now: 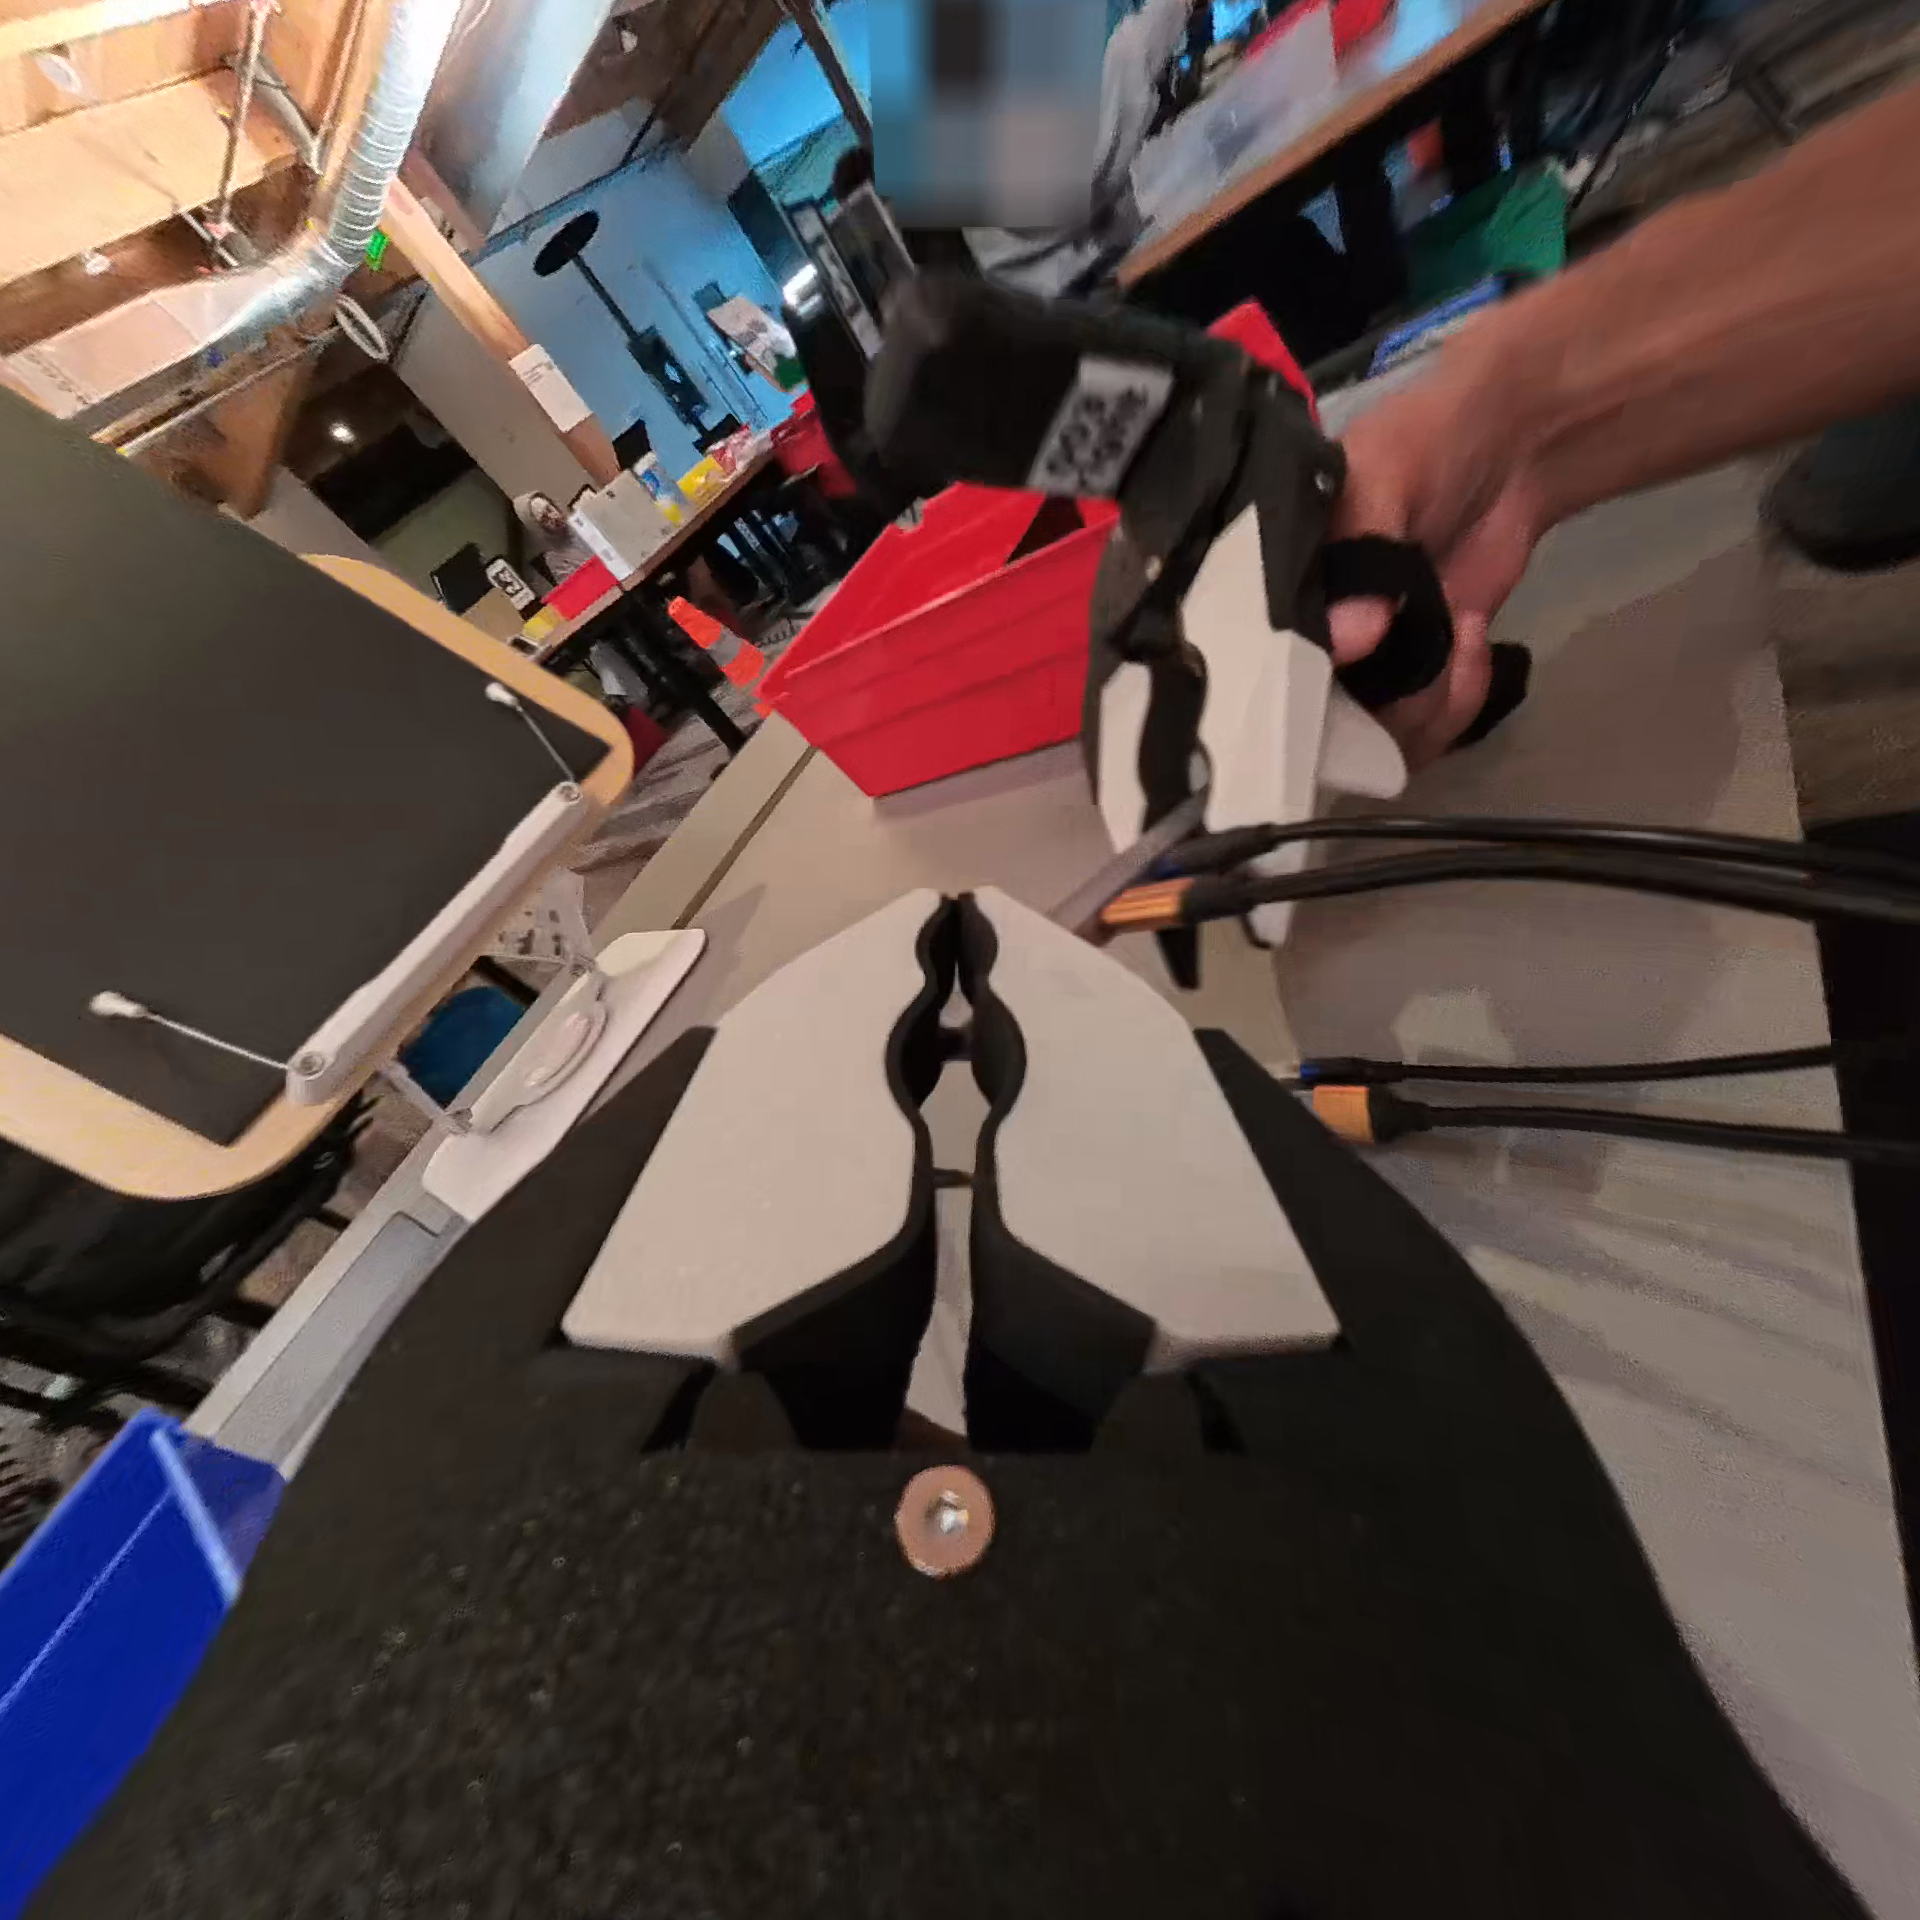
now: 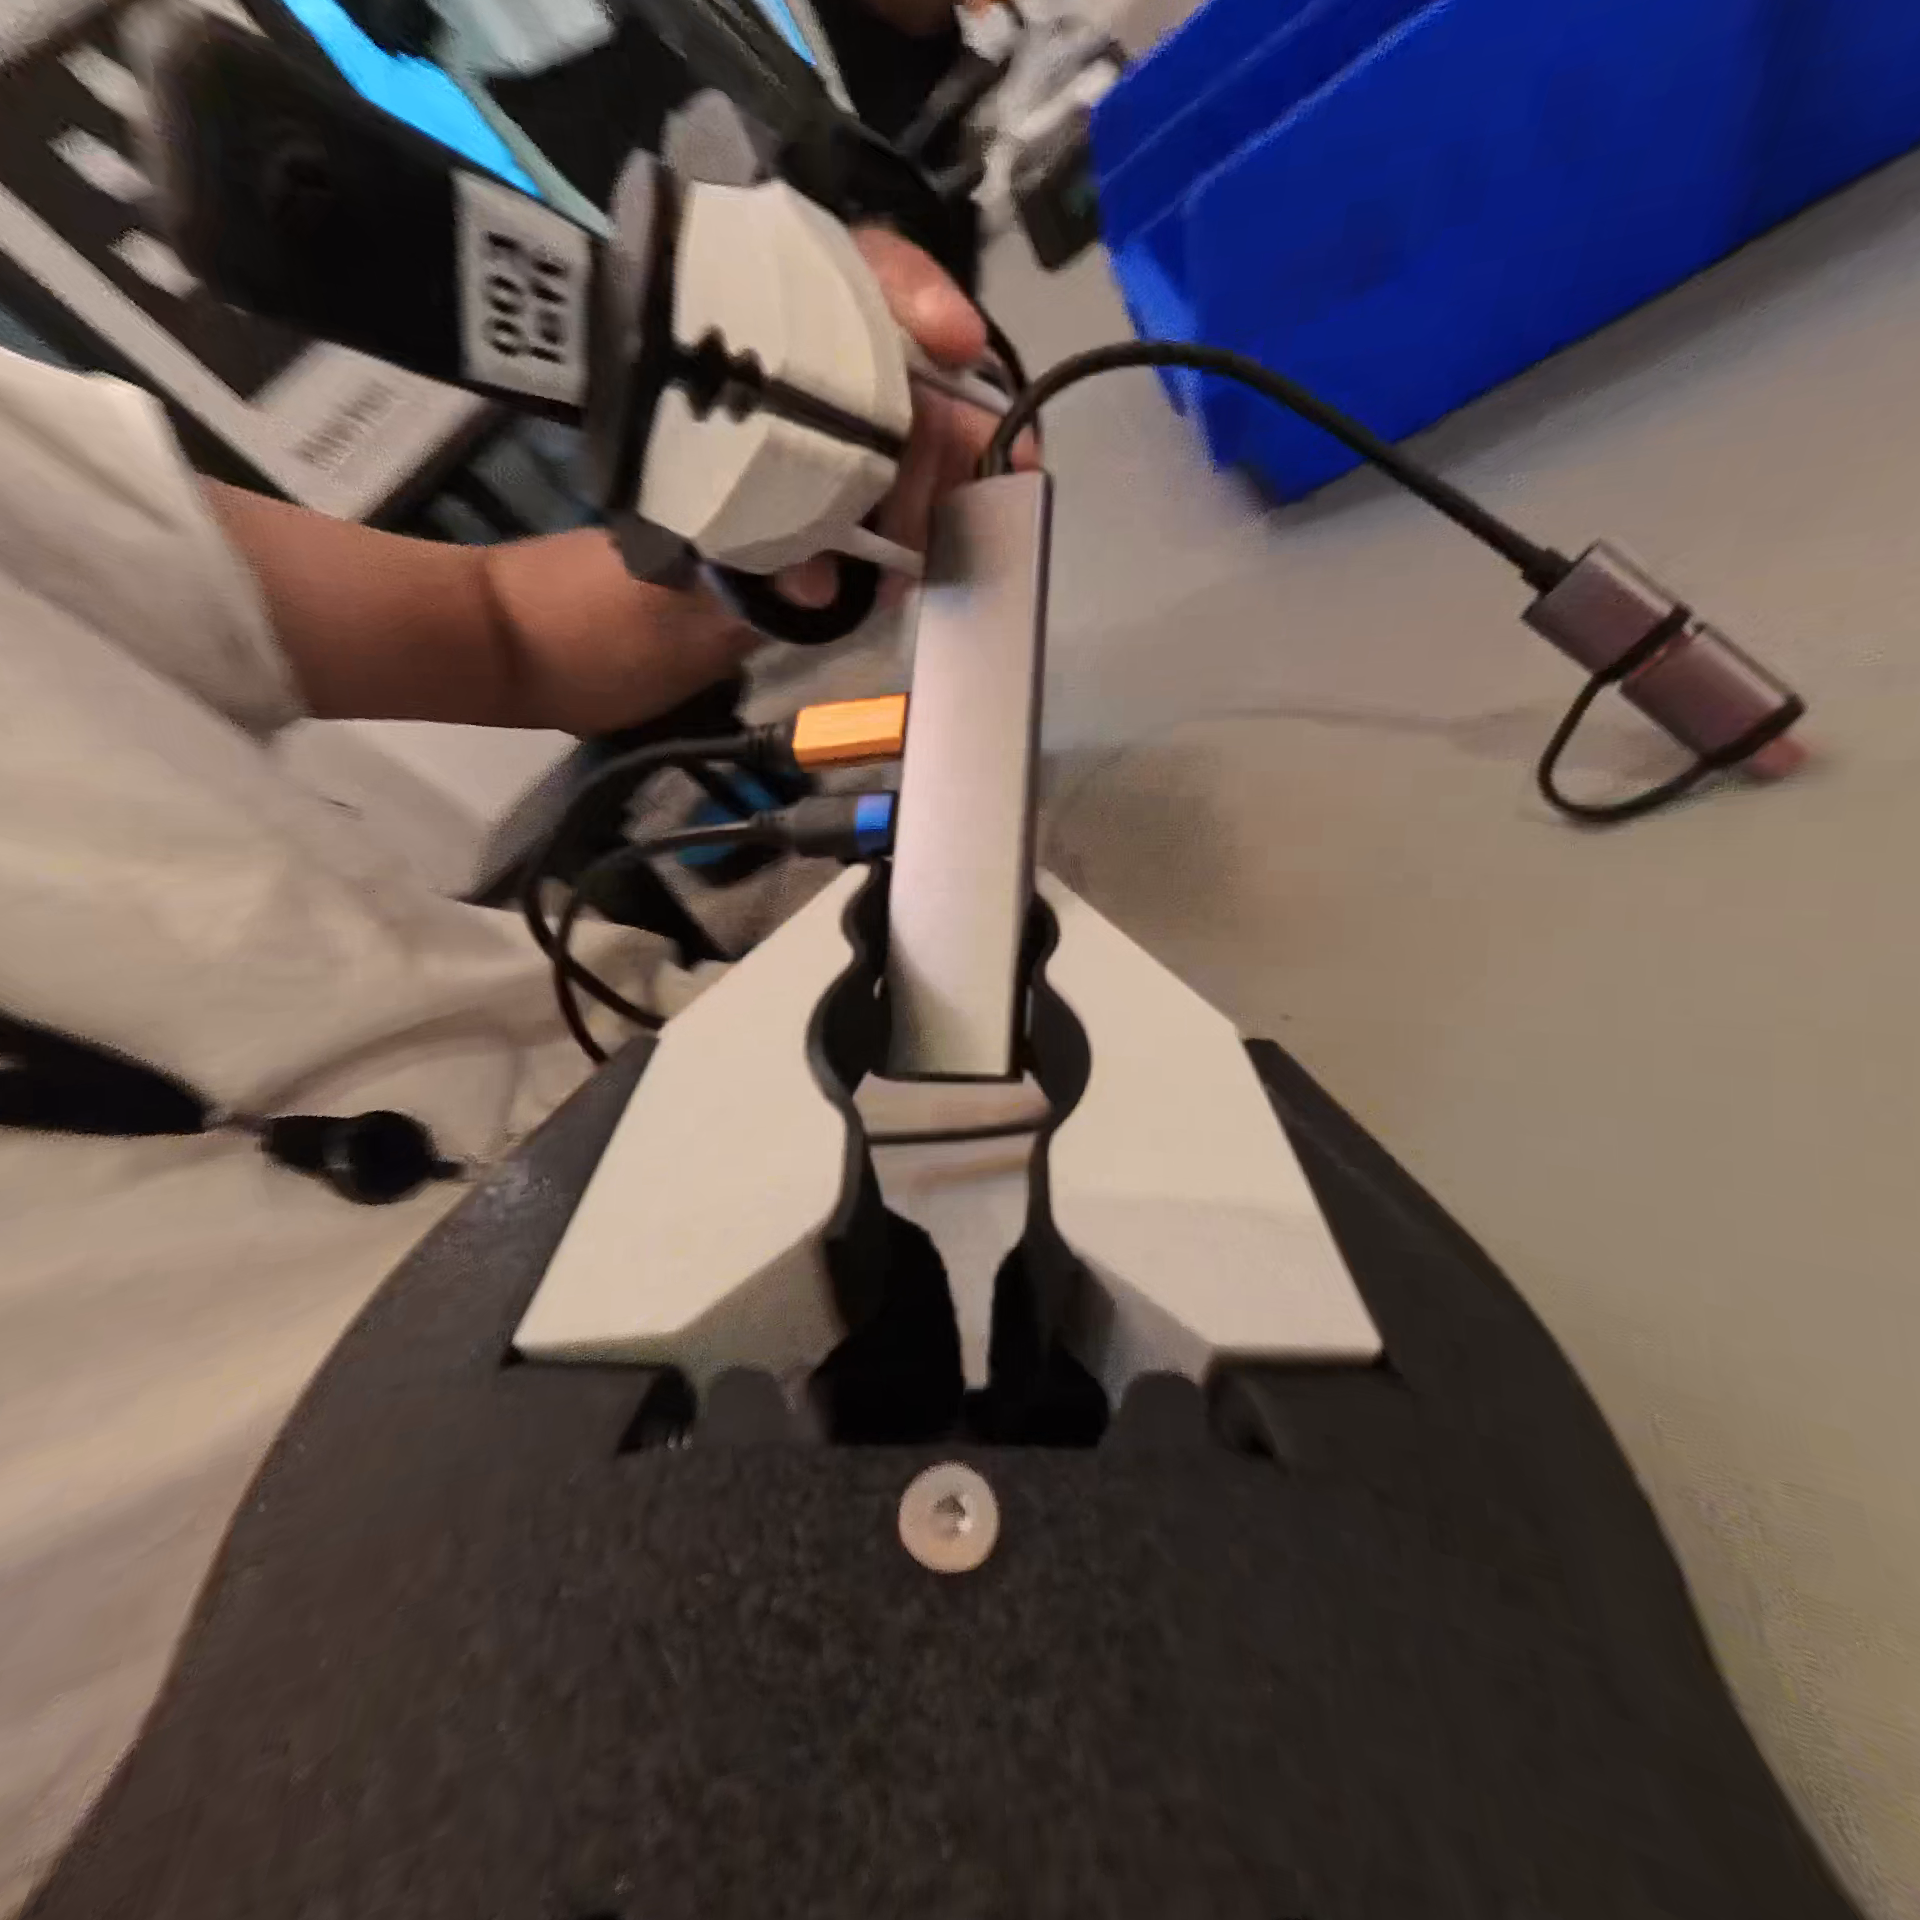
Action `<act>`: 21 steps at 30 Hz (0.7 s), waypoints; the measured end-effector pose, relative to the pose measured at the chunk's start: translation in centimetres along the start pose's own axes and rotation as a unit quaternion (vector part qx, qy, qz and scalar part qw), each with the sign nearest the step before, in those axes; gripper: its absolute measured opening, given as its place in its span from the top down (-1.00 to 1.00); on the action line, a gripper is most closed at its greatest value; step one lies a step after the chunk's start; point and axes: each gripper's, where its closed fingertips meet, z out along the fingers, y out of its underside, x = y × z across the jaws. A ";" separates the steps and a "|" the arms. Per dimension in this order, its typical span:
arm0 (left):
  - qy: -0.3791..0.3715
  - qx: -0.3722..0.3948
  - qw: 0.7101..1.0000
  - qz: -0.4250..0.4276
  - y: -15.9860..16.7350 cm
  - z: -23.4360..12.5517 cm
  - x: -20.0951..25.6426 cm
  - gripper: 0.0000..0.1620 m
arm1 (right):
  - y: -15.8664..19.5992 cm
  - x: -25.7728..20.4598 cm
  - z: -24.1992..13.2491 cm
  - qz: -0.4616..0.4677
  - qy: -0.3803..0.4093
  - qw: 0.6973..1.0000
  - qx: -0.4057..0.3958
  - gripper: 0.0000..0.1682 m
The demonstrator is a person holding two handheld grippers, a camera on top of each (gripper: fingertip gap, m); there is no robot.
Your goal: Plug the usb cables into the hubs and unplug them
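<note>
Grey metal, long and slim: a USB hub (image 2: pixel 971 790) is held at its near end between the jaws of the right gripper (image 2: pixel 961 997), which are closed onto its two flat sides. The hub's long axis runs straight ahead from those jaws, in line with the fingers, and it appears lifted above the pale worktop (image 2: pixel 1455 1039) rather than lying on it. Two cables are plugged into its left side, one with an orange plug (image 2: pixel 850 729), and nearer the jaws one with a blue-ringed plug (image 2: pixel 852 826). From the hub's far end a black lead (image 2: pixel 1351 436) curves right and down to a grey adapter (image 2: pixel 1662 665) whose tip appears to rest on the worktop.

The left gripper (image 1: pixel 958 925) has its jaws pressed together at the tips, and nothing can be seen between them. Seen from the right wrist view, it sits just left of the hub's far end, very near or touching it; blur hides which. From the left wrist view, the hub lies ahead and to the right, with the two plugged cables trailing right. A second orange-plugged cable (image 1: pixel 1351 1110) lies nearer on the worktop.

A red bin (image 1: pixel 935 644) stands beyond the grippers, and a blue bin (image 2: pixel 1507 208) stands at the far right of the right wrist view.
</note>
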 end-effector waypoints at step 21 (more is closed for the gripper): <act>0.120 -0.035 0.875 -0.467 2.0 2.2 1.4 0.91 | -2.7 3.8 -0.6 -0.259 0.265 0.929 0.026 0.79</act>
